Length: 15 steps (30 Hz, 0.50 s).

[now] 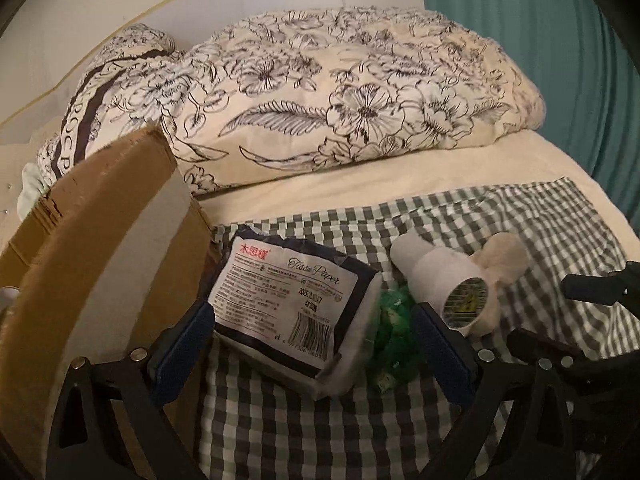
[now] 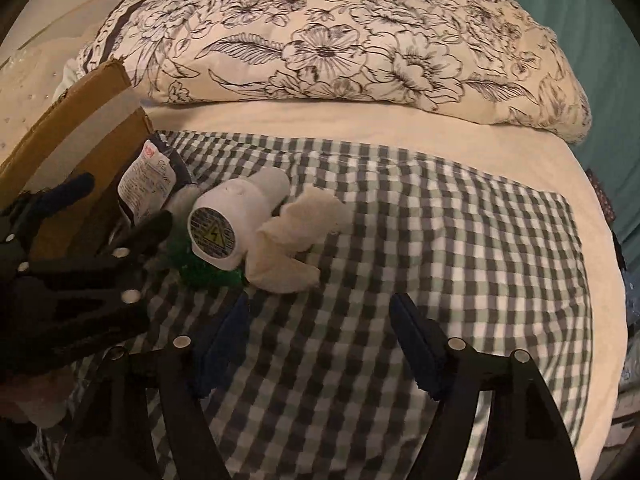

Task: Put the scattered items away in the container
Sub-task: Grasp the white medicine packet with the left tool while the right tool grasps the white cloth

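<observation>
Grippers first: the left gripper (image 1: 312, 344) hangs wide apart astride the tissue pack (image 1: 288, 304), pads not yet pressing; the right gripper (image 2: 320, 344) stands apart over bare checked cloth (image 2: 440, 240). Nothing looks tidied yet. Pack, green bag (image 1: 390, 340), white cylinder (image 2: 236, 220) and beige cloth (image 2: 296, 240) all lie beside the cardboard box (image 1: 100, 240). "Tissue Paper" reads clearly. Beyond, the floral duvet (image 1: 340, 92).

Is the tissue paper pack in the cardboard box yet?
Out. The tissue paper pack lies on the checked cloth beside the cardboard box.
</observation>
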Tool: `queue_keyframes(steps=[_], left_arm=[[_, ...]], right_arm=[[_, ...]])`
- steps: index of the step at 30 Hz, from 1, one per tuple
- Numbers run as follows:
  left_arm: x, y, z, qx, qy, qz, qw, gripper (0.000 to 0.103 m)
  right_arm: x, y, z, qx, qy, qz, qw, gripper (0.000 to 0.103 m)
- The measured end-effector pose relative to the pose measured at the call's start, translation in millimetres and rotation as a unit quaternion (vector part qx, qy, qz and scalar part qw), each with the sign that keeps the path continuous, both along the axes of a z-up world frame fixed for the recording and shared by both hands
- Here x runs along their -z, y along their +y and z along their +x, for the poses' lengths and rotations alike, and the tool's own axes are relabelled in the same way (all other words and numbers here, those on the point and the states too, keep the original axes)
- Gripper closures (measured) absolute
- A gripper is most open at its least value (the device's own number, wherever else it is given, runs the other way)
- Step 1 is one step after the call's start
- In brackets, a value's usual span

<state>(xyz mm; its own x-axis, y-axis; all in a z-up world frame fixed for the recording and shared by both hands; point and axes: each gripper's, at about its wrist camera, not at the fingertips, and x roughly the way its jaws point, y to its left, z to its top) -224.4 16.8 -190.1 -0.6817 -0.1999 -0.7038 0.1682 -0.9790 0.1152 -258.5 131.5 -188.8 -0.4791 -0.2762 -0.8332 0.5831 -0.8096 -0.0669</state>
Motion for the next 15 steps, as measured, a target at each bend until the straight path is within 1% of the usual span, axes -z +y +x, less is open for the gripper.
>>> queue_keyframes(steps=[3, 7, 10, 11, 13, 14, 15], left_arm=[[11, -5, -8, -0.009, -0.017, 0.009, 0.9998, 0.012], [21, -6, -14, -0.007, -0.026, 0.010, 0.9996, 0.013], [26, -8, -18, -0.011, -0.030, 0.018, 0.9993, 0.017], [28, -10, -19, -0.012, -0.032, 0.025, 0.9991, 0.020], [30, -13, -21, -0.010, -0.035, 0.032, 0.9988, 0.026], [31, -12, -23, -0.005, -0.037, 0.032, 0.9988, 0.035], [32, -11, -24, 0.000, -0.039, 0.031, 0.9987, 0.044]], right_arm=[[9, -7, -1, -0.013, 0.004, 0.003, 1.000, 0.030], [21, -16, -2, -0.019, 0.016, 0.015, 1.000, 0.030], [23, -22, -6, -0.021, 0.025, 0.014, 0.999, 0.031], [23, -23, -7, -0.020, 0.026, 0.013, 0.999, 0.033], [24, -27, -11, -0.021, 0.020, 0.010, 1.000, 0.044], [25, -30, -12, -0.022, 0.014, 0.010, 1.000, 0.048], [26, -32, -14, -0.023, 0.009, 0.010, 1.000, 0.055]])
